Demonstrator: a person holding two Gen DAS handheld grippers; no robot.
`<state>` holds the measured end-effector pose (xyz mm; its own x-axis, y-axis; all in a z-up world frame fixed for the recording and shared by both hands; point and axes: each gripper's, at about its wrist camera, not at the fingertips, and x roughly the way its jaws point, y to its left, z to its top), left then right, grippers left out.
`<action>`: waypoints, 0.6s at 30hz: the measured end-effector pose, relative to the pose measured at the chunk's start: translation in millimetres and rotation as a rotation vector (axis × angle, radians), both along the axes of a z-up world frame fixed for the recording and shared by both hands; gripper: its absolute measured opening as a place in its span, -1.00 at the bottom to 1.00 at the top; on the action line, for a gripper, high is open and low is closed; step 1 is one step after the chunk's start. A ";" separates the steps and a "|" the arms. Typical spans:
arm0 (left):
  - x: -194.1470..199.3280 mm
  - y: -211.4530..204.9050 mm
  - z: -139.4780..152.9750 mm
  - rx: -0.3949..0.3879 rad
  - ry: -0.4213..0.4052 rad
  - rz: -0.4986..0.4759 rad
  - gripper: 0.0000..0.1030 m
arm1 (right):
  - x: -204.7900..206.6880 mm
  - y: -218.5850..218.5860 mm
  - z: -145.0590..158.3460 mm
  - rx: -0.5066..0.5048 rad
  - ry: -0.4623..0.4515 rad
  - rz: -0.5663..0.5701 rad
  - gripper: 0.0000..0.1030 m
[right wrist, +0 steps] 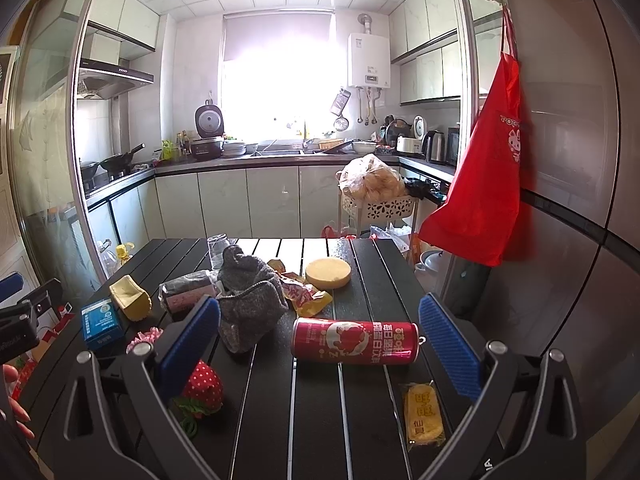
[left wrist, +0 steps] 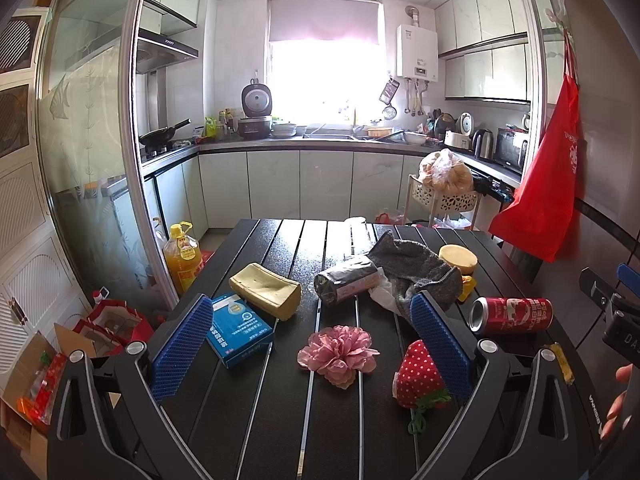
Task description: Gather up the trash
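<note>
Nothing is collected yet, as far as I can judge. My left tongs [left wrist: 312, 344] and right tongs [right wrist: 320, 344] both gape wide and empty above the table [right wrist: 372, 420]. The red can [right wrist: 355, 340], crumpled wrappers [right wrist: 304, 294] and yellow packet [right wrist: 423, 414] all lie there.

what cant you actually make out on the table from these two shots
- Crumpled wrappers: in the right wrist view the grey cloth covers part of them; print unreadable.
- White scrap: left wrist view, tucked under the cloth, so what it is stays unclear.
- Strawberry toy: partly behind the left gripper pad.
- Red can: whether anything is inside; the opening looks dark.
- Clear glass: washed out by window glare.
</note>
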<state>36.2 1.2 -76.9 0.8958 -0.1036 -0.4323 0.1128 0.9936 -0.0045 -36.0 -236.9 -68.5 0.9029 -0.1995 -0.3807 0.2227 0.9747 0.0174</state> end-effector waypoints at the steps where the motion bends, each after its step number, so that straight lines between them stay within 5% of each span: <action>1: 0.1 0.1 -0.5 -0.002 0.001 0.000 0.85 | -0.6 -0.3 -1.0 -0.001 0.002 -0.001 0.94; 18: 3.2 1.5 -2.0 -0.003 0.005 -0.005 0.85 | 7.5 -0.6 -2.1 -0.010 0.043 -0.011 0.94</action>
